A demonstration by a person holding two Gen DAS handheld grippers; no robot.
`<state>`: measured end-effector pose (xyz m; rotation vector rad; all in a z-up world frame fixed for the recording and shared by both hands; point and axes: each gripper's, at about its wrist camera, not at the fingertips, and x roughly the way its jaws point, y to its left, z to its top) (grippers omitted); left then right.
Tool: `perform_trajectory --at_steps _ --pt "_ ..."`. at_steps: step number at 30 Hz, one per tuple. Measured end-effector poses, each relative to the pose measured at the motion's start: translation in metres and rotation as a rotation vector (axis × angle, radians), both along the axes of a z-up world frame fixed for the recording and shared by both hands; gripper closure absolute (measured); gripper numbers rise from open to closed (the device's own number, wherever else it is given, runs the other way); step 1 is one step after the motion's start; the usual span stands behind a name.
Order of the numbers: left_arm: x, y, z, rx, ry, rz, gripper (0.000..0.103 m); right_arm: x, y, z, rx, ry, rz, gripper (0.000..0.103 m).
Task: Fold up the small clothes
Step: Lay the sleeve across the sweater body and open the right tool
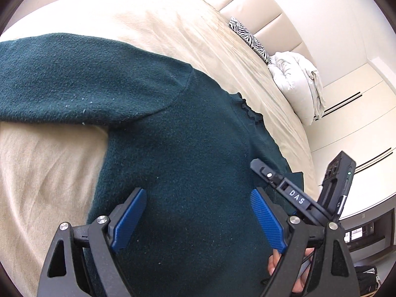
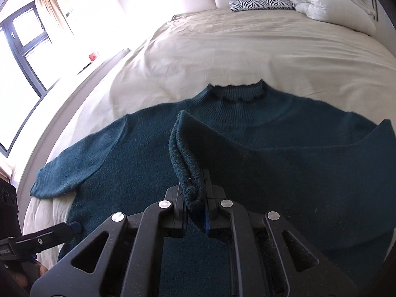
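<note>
A dark green knitted sweater (image 2: 128,153) lies flat on the beige bed, its ruffled collar (image 2: 235,94) pointing to the headboard. My right gripper (image 2: 194,195) is shut on the cuff of the sweater's right sleeve (image 2: 183,153) and holds it lifted over the sweater's body. My left gripper (image 1: 198,212) is open and empty, its blue pads (image 1: 130,219) just above the sweater's body (image 1: 188,148). The left sleeve (image 1: 74,79) stretches out to the left. The right gripper's body (image 1: 292,195) shows at the right of the left wrist view.
The beige bedspread (image 2: 247,49) covers the bed. A zebra-print pillow (image 2: 259,4) and a folded white duvet (image 2: 329,0) lie by the padded headboard. A window (image 2: 22,39) is at the left. The left gripper's finger (image 2: 47,237) shows at the lower left.
</note>
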<state>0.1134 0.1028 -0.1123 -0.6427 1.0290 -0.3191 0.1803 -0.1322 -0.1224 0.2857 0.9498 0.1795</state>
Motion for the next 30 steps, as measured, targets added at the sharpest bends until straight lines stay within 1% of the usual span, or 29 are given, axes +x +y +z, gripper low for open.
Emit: perform_trajectory --at_steps 1,2,3,4,5,6,9,12,15,16,17,19,20,22,25,26,27,28,29,30 --pt "0.001 -0.001 0.000 0.003 -0.001 -0.004 0.015 -0.006 -0.001 -0.011 0.055 0.022 0.020 0.082" --pt "0.002 -0.002 0.001 0.004 -0.003 -0.007 0.015 -0.010 -0.009 -0.017 0.110 0.024 0.030 0.071" --pt "0.004 -0.004 0.002 0.004 -0.002 -0.011 0.015 -0.016 -0.012 -0.018 0.140 0.003 0.027 0.065" --pt "0.006 -0.007 0.002 0.005 0.001 -0.015 0.015 -0.021 -0.016 -0.015 0.150 -0.020 0.015 0.055" --pt "0.009 -0.011 0.001 0.006 0.003 -0.022 0.015 -0.026 -0.020 -0.011 0.152 -0.042 0.005 0.052" --pt "0.010 -0.014 0.002 0.007 0.005 -0.029 0.015 -0.030 -0.025 -0.007 0.155 -0.058 0.003 0.051" --pt "0.020 -0.034 0.004 0.018 0.007 -0.078 0.015 -0.046 -0.041 0.007 0.151 -0.063 0.006 0.051" --pt "0.039 -0.060 0.005 0.056 0.003 -0.119 0.015 -0.070 -0.070 0.016 0.181 -0.065 -0.039 0.051" --pt "0.063 -0.082 0.006 0.087 0.006 -0.150 0.016 -0.095 -0.110 0.026 0.207 -0.084 -0.104 0.051" --pt "0.071 -0.090 0.005 0.105 0.011 -0.162 0.020 -0.102 -0.125 0.029 0.215 -0.096 -0.130 0.051" --pt "0.080 -0.098 0.002 0.126 0.023 -0.176 0.030 -0.109 -0.140 0.032 0.222 -0.104 -0.155 0.051" --pt "0.093 -0.113 -0.003 0.161 0.049 -0.205 0.043 -0.119 -0.169 0.037 0.233 -0.124 -0.198 0.051" --pt "0.098 -0.119 -0.006 0.190 0.059 -0.218 0.045 -0.123 -0.185 0.040 0.235 -0.132 -0.219 0.051" --pt "0.102 -0.129 -0.009 0.249 0.063 -0.237 0.045 -0.126 -0.214 0.046 0.219 -0.145 -0.255 0.051" --pt "0.104 -0.134 -0.009 0.300 0.057 -0.243 0.045 -0.125 -0.259 0.053 0.187 -0.150 -0.320 0.051" --pt "0.104 -0.135 -0.009 0.320 0.052 -0.241 0.048 -0.123 -0.273 0.054 0.187 -0.148 -0.334 0.051" --pt "0.103 -0.138 -0.008 0.350 0.047 -0.244 0.050 -0.119 -0.285 0.054 0.179 -0.142 -0.343 0.051" --pt "0.102 -0.140 -0.007 0.382 0.038 -0.244 0.058 -0.114 -0.296 0.052 0.162 -0.122 -0.352 0.051" --pt "0.100 -0.141 -0.007 0.395 0.030 -0.246 0.068 -0.108 -0.305 0.049 0.151 -0.099 -0.360 0.051" --pt "0.100 -0.142 -0.006 0.397 0.027 -0.248 0.072 -0.102 -0.315 0.045 0.152 -0.080 -0.366 0.051"
